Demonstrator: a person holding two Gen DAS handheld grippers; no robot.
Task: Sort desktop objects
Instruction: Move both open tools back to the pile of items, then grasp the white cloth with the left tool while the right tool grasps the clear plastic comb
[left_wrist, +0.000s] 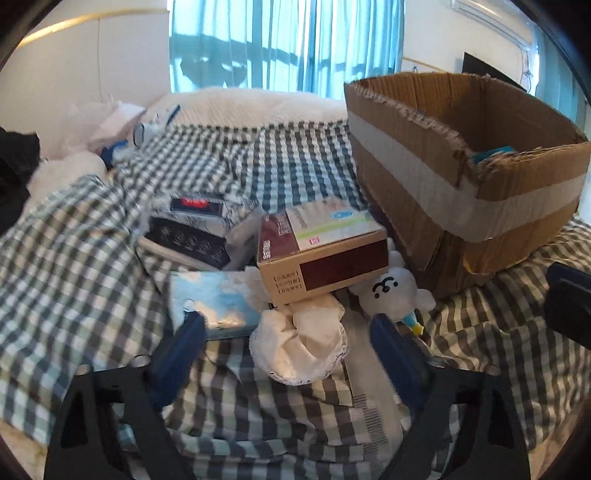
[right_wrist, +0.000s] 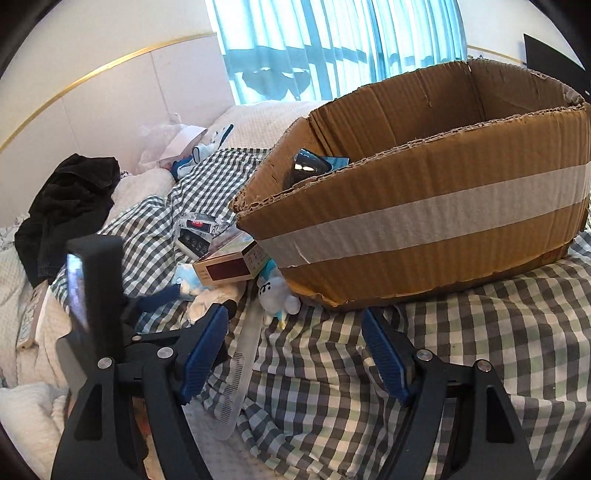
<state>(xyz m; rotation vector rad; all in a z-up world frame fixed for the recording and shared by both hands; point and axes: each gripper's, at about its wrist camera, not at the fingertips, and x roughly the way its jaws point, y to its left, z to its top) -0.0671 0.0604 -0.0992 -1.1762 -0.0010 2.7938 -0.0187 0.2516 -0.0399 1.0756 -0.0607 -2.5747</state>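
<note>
My left gripper (left_wrist: 286, 326) is open low over the checked bedspread (left_wrist: 74, 258), its blue fingers on either side of a crumpled white cloth (left_wrist: 299, 343) without pressing it. Just beyond lie a tan and maroon carton (left_wrist: 321, 254), a white plush toy (left_wrist: 395, 291), a light blue tissue pack (left_wrist: 214, 299) and a black device with a red display (left_wrist: 197, 205). My right gripper (right_wrist: 295, 319) is open and empty above the bedspread, in front of the big cardboard box (right_wrist: 424, 221). A clear plastic comb (right_wrist: 240, 376) lies by its left finger.
The cardboard box (left_wrist: 469, 166) is open on top and holds a dark shiny object (right_wrist: 306, 166). Black clothing (right_wrist: 70, 206) and white bedding are heaped at the left. A curtained window is behind the bed. A blue finger (right_wrist: 159, 295) of the left gripper shows left of the right one.
</note>
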